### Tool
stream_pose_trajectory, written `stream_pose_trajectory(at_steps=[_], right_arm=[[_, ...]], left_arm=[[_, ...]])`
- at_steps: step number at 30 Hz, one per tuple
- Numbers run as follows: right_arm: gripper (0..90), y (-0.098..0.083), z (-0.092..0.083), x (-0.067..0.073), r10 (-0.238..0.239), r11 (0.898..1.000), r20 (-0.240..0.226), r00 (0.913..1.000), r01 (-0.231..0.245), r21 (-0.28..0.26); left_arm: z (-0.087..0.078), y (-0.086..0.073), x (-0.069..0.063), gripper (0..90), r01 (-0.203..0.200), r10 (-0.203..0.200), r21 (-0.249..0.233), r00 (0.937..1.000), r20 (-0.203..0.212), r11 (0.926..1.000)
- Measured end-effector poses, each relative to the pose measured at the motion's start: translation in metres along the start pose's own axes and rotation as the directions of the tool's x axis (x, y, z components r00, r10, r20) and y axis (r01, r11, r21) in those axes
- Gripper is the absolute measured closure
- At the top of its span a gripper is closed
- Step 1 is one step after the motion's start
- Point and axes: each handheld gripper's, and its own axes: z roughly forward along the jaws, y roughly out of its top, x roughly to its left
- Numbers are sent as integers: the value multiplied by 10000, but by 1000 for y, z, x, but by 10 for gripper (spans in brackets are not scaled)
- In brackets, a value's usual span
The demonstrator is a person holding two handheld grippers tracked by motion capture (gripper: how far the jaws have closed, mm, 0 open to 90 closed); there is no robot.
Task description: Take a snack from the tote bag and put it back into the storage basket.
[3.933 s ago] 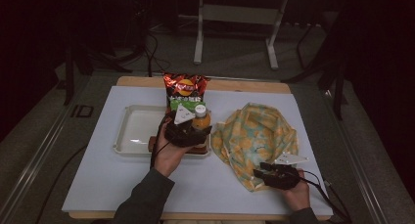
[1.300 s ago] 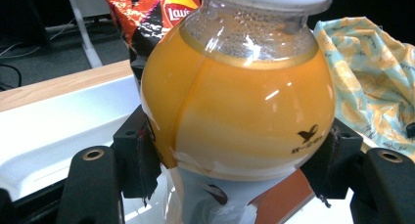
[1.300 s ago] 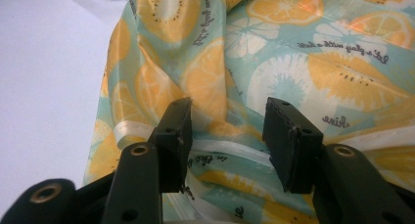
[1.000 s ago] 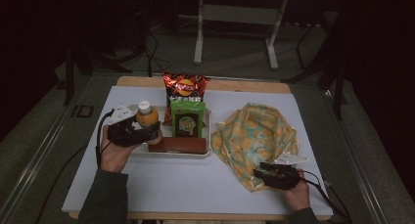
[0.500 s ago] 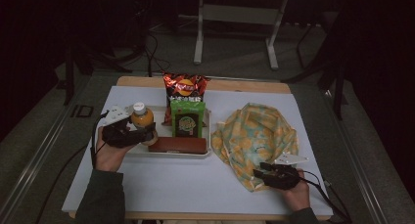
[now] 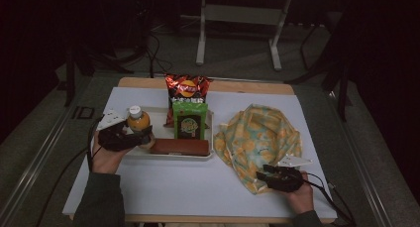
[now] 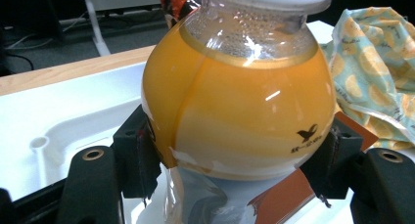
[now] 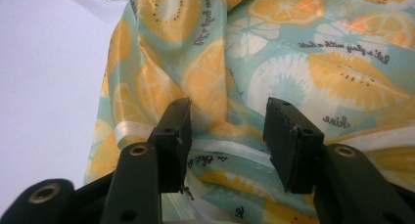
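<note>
Orange juice bottle sits upright at the left end of the white tray, clamped at its belly by the left gripper jaws. Right gripper jaws stand apart over the near edge of the fruit-print bag on the table, gripping nothing.
</note>
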Motion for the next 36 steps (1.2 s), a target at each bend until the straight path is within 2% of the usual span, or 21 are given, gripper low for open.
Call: stream_pose_trajectory(at_steps=[12, 27, 36], right_arm=[[529, 0, 0, 0, -2, 10000, -9, 10000, 2, 0], [528, 0, 0, 0, -4, 10000, -11, 10000, 4, 1], [528, 0, 0, 0, -3, 10000, -16, 10000, 3, 4]], left_arm=[[-2, -9, 16, 327, 250, -251, -52, 9995, -203, 9997], [13, -22, 18, 326, 294, -288, 421, 9995, -149, 9987], [17, -29, 22, 325, 342, -351, 681, 9993, 109, 9971]])
